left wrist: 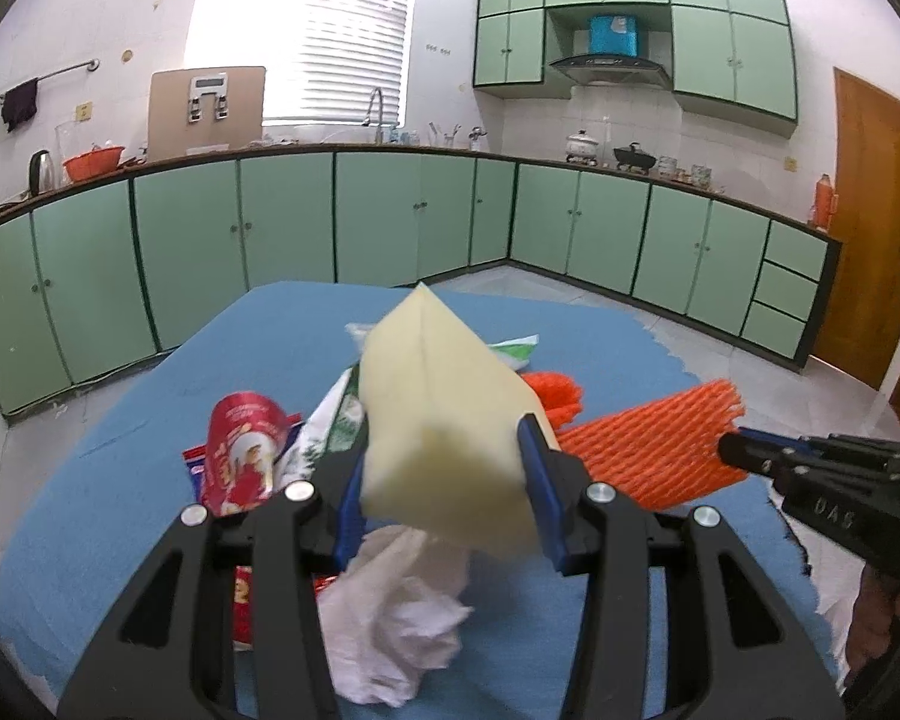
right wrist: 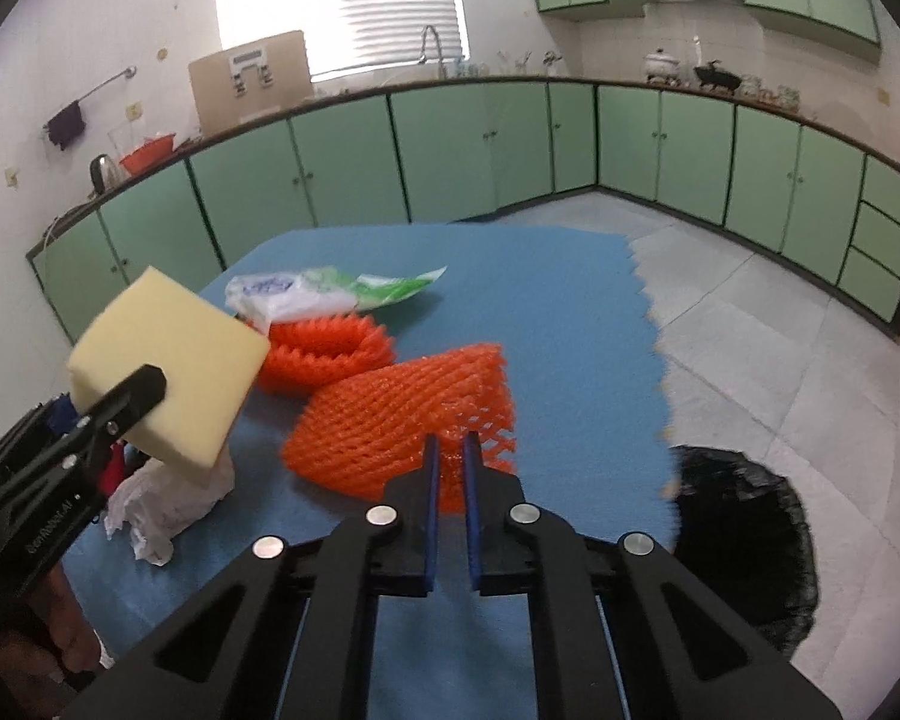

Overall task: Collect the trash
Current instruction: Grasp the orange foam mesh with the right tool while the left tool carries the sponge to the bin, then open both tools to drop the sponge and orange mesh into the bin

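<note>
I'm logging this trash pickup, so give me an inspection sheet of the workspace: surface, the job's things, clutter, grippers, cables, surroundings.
Surface: blue mat with a ragged right edge, over a tiled floor.
Job's things: yellow foam block; two orange foam nets, the nearer and the farther; crumpled white tissue; red wrapper; green and white plastic bag; black trash bag on the floor right of the mat.
Clutter: nothing seen beyond the trash.
Grippers: left gripper shut on the foam block, held off the mat; right gripper shut on the nearer net's edge.
Cables: nothing seen.
Surroundings: green kitchen cabinets, window blinds, wooden door.
</note>
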